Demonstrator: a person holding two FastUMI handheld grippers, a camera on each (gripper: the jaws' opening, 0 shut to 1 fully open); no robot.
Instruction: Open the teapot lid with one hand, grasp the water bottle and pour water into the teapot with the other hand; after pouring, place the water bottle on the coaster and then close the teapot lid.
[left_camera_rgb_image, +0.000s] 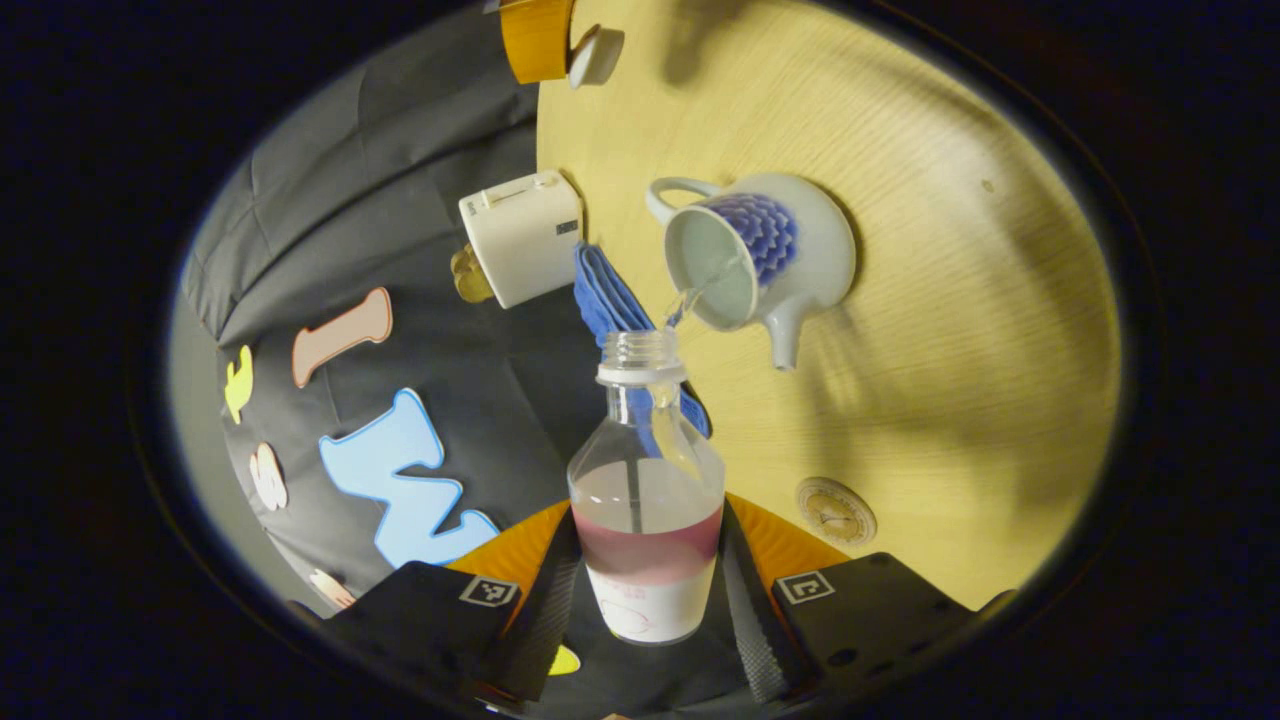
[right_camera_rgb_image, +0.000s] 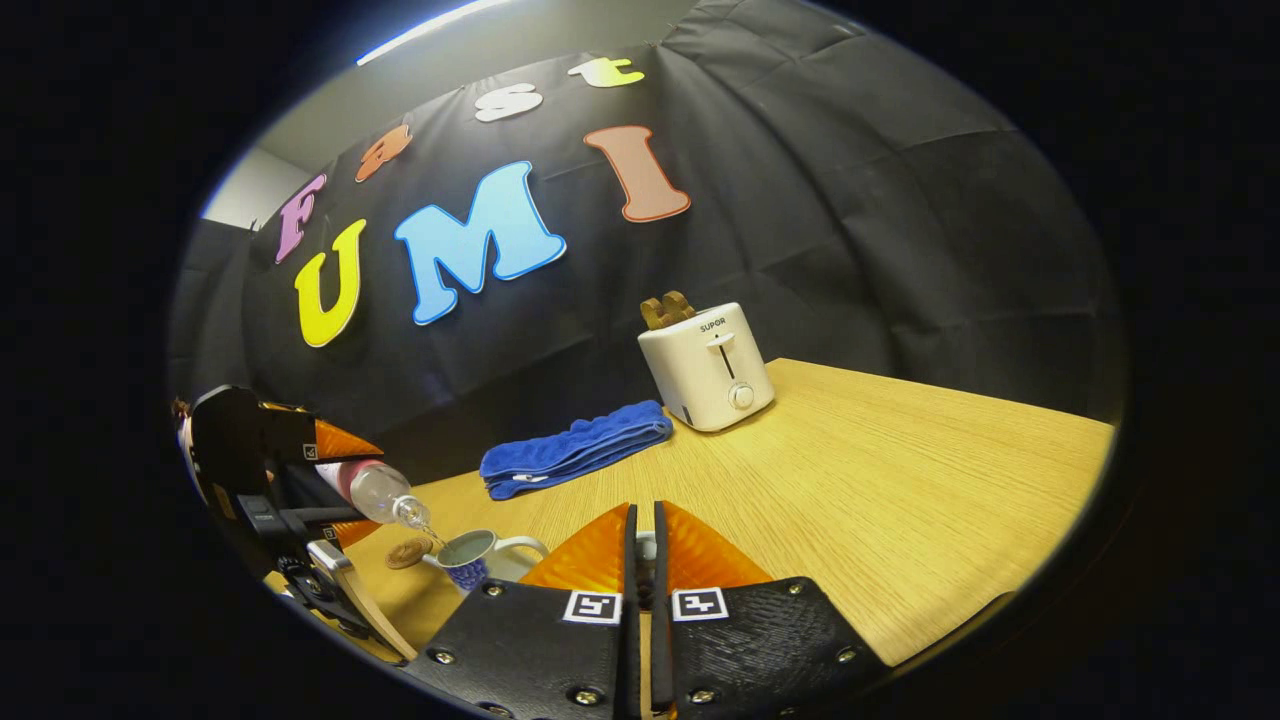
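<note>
In the left gripper view my left gripper (left_camera_rgb_image: 650, 515) is shut on a clear water bottle (left_camera_rgb_image: 648, 560) with a pink and white label. The bottle is tipped forward, and a thin stream of water runs from its mouth into the open white teapot (left_camera_rgb_image: 790, 250) with a blue pattern. A round coaster (left_camera_rgb_image: 835, 511) lies on the table near the bottle. At the top edge, the right gripper (left_camera_rgb_image: 560, 45) holds the white teapot lid (left_camera_rgb_image: 597, 55). In the right gripper view my right gripper (right_camera_rgb_image: 642, 520) is shut, with a bit of white lid between its fingers. Low left are the left gripper (right_camera_rgb_image: 340, 485), bottle (right_camera_rgb_image: 375, 490), teapot (right_camera_rgb_image: 480, 555) and coaster (right_camera_rgb_image: 408, 552).
A white toaster (right_camera_rgb_image: 710, 365) with toast in it stands at the back of the wooden table (right_camera_rgb_image: 900, 500), next to a folded blue towel (right_camera_rgb_image: 575, 448). Both sit behind the teapot, toaster (left_camera_rgb_image: 522, 235) and towel (left_camera_rgb_image: 605, 295).
</note>
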